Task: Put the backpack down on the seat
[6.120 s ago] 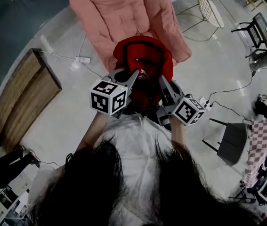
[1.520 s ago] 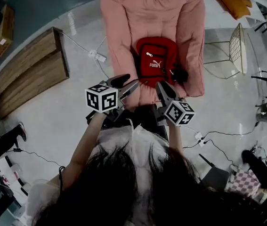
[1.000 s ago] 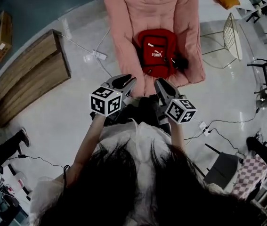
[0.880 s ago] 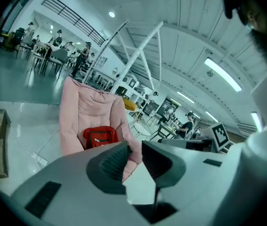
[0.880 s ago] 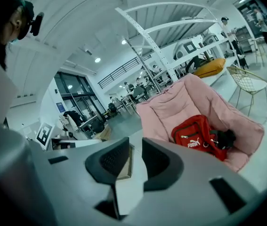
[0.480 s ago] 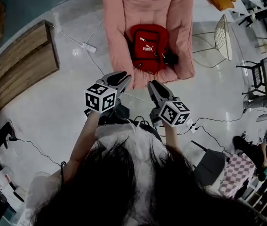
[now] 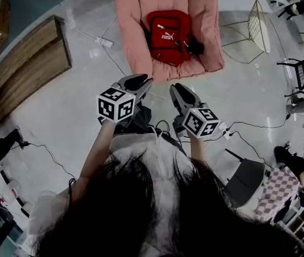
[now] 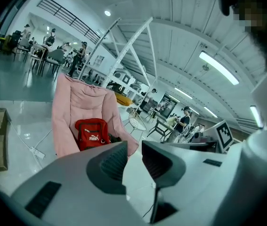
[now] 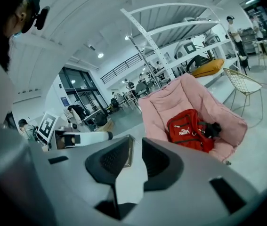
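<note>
**Left tongs** (image 7: 141,81): held out ahead of me, aimed forward and slightly down. Jaws stand a narrow gap apart. The ribbed pads (image 8: 113,161) face each other with nothing between them. Marker cube (image 7: 114,105) at the rear end.

**Right tongs** (image 7: 176,88): beside the left pair, near but not touching, with the same aim. Jaws a narrow gap apart, its pads (image 9: 110,160) gripping nothing. Its cube (image 7: 201,123) at the rear end.

**Arms**: my left forearm (image 7: 95,154) and right forearm (image 7: 196,149) reach forward side by side from my chest.

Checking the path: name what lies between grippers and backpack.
Head view: bare floor, then the pink seat's front edge, separate left gripper and right gripper from the backpack.
</note>
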A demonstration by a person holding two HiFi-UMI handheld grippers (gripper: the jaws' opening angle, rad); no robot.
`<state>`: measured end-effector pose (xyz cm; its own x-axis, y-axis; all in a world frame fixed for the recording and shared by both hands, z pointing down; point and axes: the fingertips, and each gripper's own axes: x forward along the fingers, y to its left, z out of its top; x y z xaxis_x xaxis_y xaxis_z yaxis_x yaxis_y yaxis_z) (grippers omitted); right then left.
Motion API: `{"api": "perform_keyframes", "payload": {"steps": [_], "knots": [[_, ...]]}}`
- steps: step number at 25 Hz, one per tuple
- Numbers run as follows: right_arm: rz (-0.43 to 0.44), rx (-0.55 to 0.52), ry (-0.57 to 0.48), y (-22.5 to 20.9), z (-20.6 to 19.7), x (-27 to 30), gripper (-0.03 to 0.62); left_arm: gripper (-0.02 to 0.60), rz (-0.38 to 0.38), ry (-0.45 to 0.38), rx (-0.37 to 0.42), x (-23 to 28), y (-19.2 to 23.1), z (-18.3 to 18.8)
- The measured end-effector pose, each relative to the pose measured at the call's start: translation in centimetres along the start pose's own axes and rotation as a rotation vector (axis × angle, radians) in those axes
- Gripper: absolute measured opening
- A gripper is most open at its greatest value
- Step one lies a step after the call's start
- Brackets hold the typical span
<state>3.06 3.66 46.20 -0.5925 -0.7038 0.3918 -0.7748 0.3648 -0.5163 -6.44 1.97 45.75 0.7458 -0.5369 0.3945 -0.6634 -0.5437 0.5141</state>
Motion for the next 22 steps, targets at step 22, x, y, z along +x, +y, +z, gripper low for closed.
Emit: {"api": "perform_keyframes", "payload": {"steps": [22], "knots": [[0.077, -0.108, -0.055, 2.3, -5.8, -14.1, 0.093, 0.106, 0.097, -0.005, 0.103, -5.1, -12.8, -9.6]]}}
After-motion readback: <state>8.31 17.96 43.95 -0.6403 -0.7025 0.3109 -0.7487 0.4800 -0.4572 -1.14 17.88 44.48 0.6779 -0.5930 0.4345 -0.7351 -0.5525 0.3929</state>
